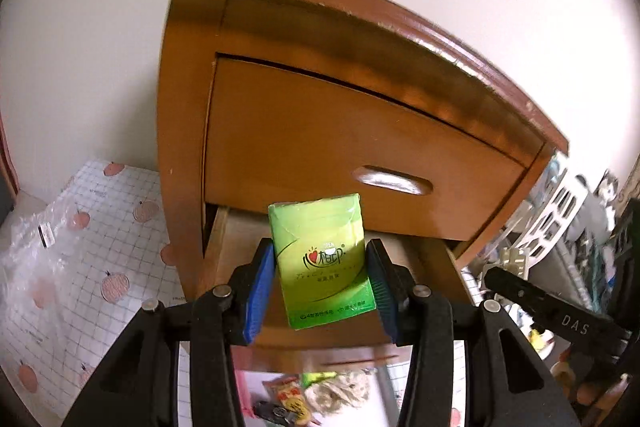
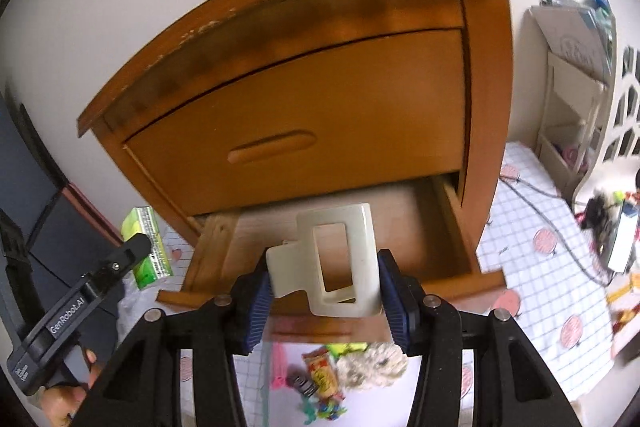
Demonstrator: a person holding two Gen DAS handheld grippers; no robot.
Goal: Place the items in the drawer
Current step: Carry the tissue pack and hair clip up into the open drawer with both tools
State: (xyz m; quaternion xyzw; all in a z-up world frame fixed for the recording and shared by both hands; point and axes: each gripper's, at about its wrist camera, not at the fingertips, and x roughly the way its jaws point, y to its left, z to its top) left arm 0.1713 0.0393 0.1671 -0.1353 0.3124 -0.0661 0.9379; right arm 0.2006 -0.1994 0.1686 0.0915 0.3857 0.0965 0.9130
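Two items are held at once, one per gripper, both above the open lower drawer (image 2: 452, 227) of a wooden nightstand (image 1: 192, 107). The left gripper (image 1: 320, 283) has its jaws closed narrow on a green tissue pack (image 1: 324, 263), gripped by its sides and standing upright. The right gripper (image 2: 324, 279) has its jaws clamped on a cream plastic hair claw (image 2: 340, 259).

Risks, as judged:
- The hair claw is smooth and hollow, and appears held off-centre; it could pivot or slip out short of the drawer.
- The soft tissue pack may deform and slide under its own weight.
- Both grippers converge on one narrow opening, so they may knock each other.
- The closed upper drawer (image 2: 320, 115) overhangs the opening; a high approach risks striking its lower edge.

Surroundings: more items lie on the checked floor mat (image 2: 532, 267) below the drawer front, among them a snack packet (image 2: 322, 373) and a fluffy cream object (image 2: 372, 365). A white lattice basket (image 1: 556, 211) stands to the right of the nightstand.
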